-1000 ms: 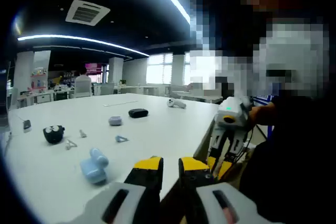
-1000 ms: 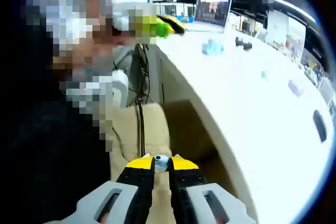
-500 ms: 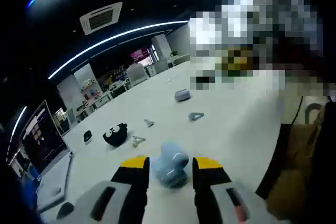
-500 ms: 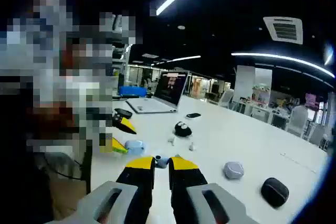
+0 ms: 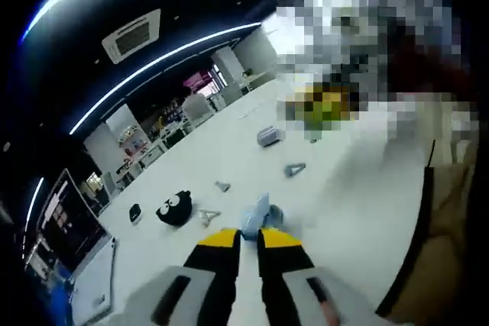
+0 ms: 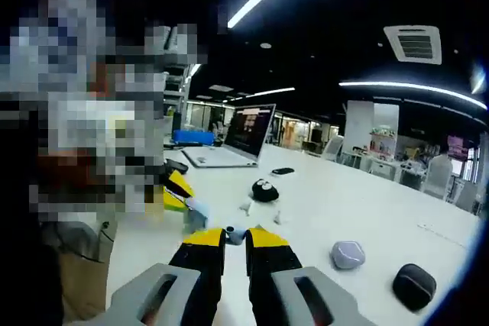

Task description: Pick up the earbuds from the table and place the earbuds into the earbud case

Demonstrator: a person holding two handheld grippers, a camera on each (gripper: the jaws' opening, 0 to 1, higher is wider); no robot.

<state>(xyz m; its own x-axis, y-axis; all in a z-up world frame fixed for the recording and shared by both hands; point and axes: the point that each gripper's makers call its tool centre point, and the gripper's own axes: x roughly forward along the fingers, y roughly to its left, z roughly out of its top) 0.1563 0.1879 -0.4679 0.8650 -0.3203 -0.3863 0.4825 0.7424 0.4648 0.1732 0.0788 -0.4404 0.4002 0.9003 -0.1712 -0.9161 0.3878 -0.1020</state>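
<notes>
Between the right gripper's [image 6: 226, 236] narrow fingers sits a tiny, smooth, slippery-looking earbud [image 6: 234, 234]; left fingers [image 5: 221, 240] pinch the light blue case [image 5: 257, 217] above the desk [image 5: 336, 196].

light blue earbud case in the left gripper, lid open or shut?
Cannot tell. The left gripper is clamped on the light blue earbud case, and its jaws hide the lid seam.

In the right gripper view the earbud [image 6: 234, 234] shows as a small pale tip between the yellow pads, the rest hidden by them. In the left gripper view the case [image 5: 257, 216] is half covered by the pads gripping it, so whether its lid is up cannot be told. The small grey bits [image 5: 295, 169] on the table [image 5: 336, 204] are too small to identify.
</notes>
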